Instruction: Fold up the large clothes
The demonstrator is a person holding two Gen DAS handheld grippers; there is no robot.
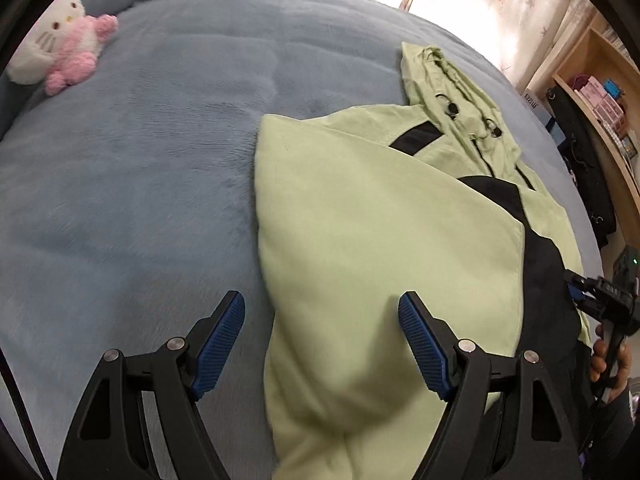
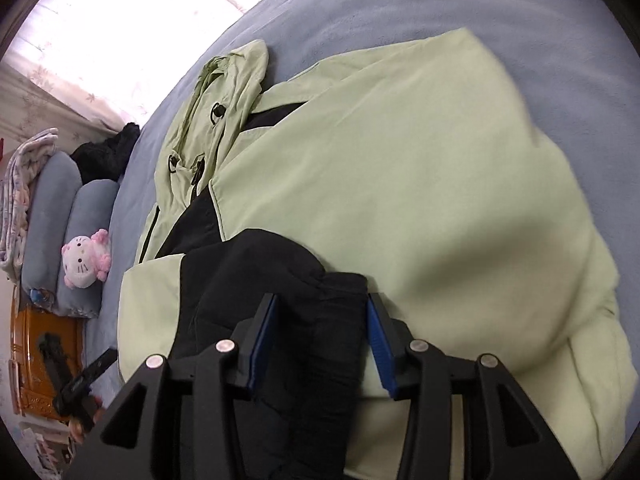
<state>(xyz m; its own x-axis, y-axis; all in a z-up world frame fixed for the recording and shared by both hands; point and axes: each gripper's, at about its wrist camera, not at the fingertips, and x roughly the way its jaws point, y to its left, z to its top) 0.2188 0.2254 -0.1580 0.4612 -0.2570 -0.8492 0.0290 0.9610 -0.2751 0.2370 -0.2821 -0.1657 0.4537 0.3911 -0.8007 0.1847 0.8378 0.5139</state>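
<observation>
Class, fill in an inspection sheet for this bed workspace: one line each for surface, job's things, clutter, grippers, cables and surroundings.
Surface: blue-grey blanket covering the bed.
Job's things: light green hooded jacket with black panels, partly folded, hood flat above it.
Clutter: pink-and-white plush toy, black garment and blue-grey pillows near the head of the bed.
Grippers: left gripper open over the jacket's edge; right gripper open, black fabric between its pads.
Cables: nothing seen.
Surroundings: floral curtain, wooden shelf.
</observation>
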